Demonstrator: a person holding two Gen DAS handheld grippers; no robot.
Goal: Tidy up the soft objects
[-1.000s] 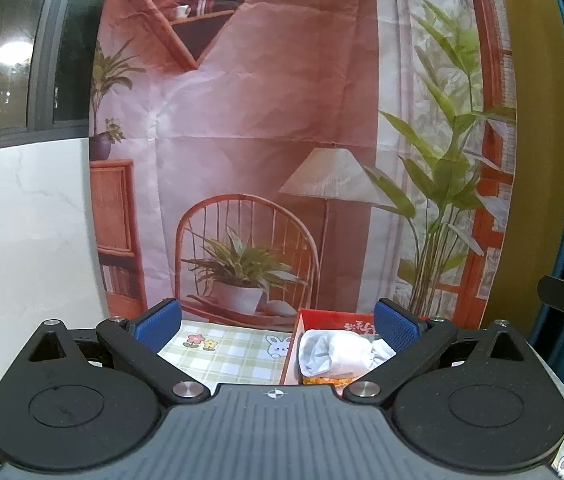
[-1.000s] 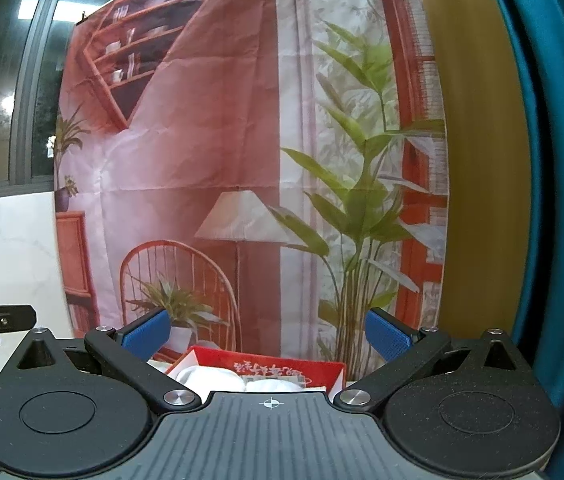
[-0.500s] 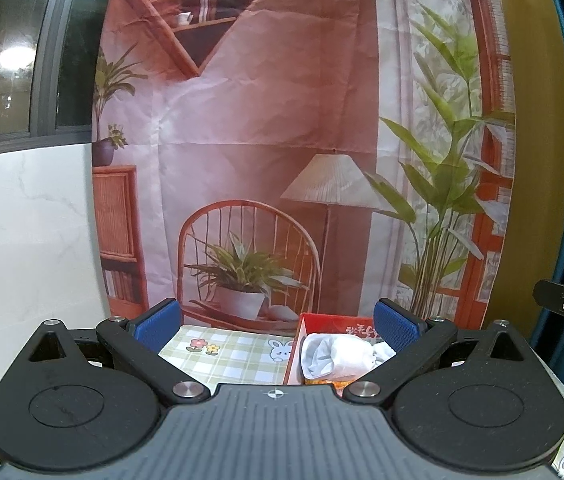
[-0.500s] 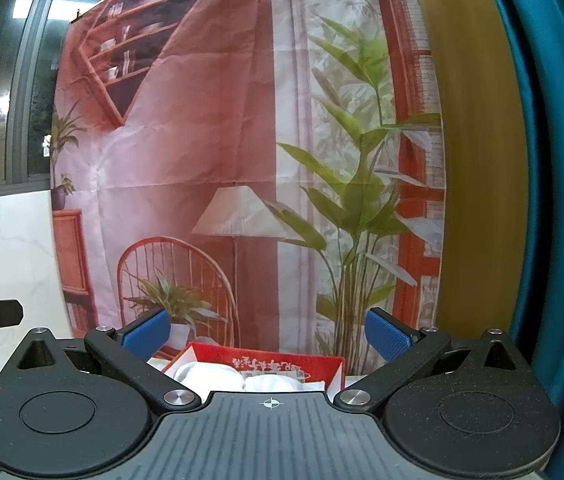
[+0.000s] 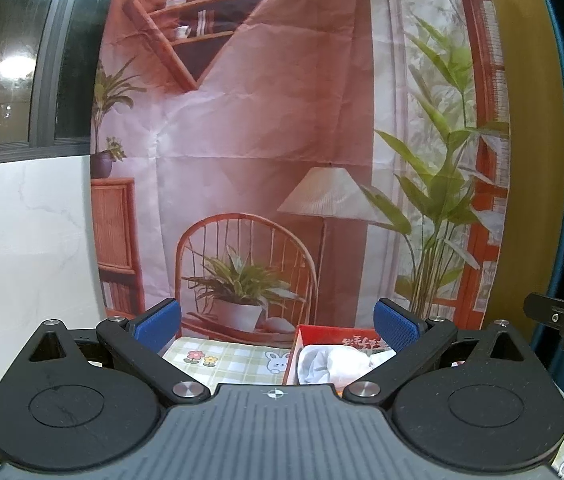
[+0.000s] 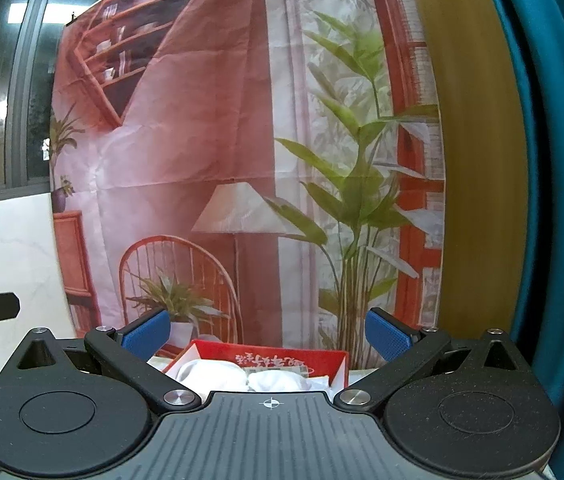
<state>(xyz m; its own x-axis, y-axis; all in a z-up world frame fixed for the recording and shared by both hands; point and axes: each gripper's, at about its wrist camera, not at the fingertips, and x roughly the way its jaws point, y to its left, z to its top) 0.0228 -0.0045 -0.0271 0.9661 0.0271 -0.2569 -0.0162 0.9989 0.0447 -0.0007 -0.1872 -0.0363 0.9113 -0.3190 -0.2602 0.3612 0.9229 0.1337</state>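
Both cameras are tipping a little further downward than a second ago, so the printed backdrop (image 5: 265, 140) is sliding up the views and more of the checked tabletop (image 5: 233, 364) and the red box (image 6: 322, 360) is coming into sight; I judge that both tools are settling toward the box and not carrying anything away from it. The left gripper (image 5: 277, 322) is holding its jaws wide apart with nothing between them, and the right gripper (image 6: 267, 330) is doing the same, its blue pads (image 6: 386, 340) standing clear of everything. The box is sitting on the tabletop ahead of and below both tools, to the right of centre in the left view and roughly centred in the right view. Inside it the white cloths (image 6: 241, 376) are lying bunched together, one crumpled piece (image 5: 338, 362) showing just under the left tool's right jaw, not touching it. Sorting looks well advanced, though the near tabletop is hidden.
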